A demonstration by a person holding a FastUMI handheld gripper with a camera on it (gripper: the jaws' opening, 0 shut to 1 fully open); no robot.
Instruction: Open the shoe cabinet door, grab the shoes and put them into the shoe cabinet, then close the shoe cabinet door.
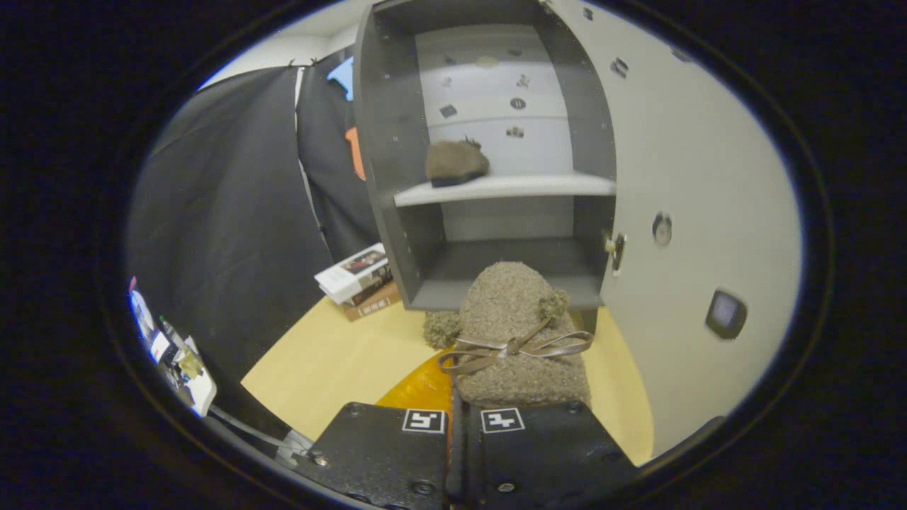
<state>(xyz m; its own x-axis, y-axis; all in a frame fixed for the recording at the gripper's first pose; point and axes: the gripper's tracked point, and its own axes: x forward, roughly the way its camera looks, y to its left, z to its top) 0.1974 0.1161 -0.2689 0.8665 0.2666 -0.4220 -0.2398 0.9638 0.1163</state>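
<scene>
Gripper (453, 411) at the near end, its two fingers drawn nearly together with a thin gap between them; they clamp the heel end of a fuzzy brown shoe (521, 333), which sticks out ahead of them, toe pointing at the cabinet (375, 142). A ribbon bow (514, 348) lies across the shoe's top, a small pompom (553, 303) near its right side. The exact contact of the finger pads is hidden under the shoe's heel, though it looks carried by them. A second fuzzy clump (441, 328) shows just left of the shoe, low, by the cabinet's base; cannot tell what it belongs to. Below the shoe, tan table (326, 361) with an orange patch (421, 386) just ahead of the left finger. The shoe's toe sits right at the front lip of the cabinet's lower compartment (510, 265), which lies open and bare, with room above up to the shelf (510, 186). On the shelf, toward its left, a matching shoe (455, 161) rests; free shelf to its right. Door (680, 212) swung wide open to the right, its inner face pale, hinge (615, 248) at the cabinet's right edge close beside the held shoe. Left of the cabinet, a stack of books (358, 280) on the table, touching or nearly touching the cabinet's side. Black cloth wall (227, 212) beyond.
</scene>
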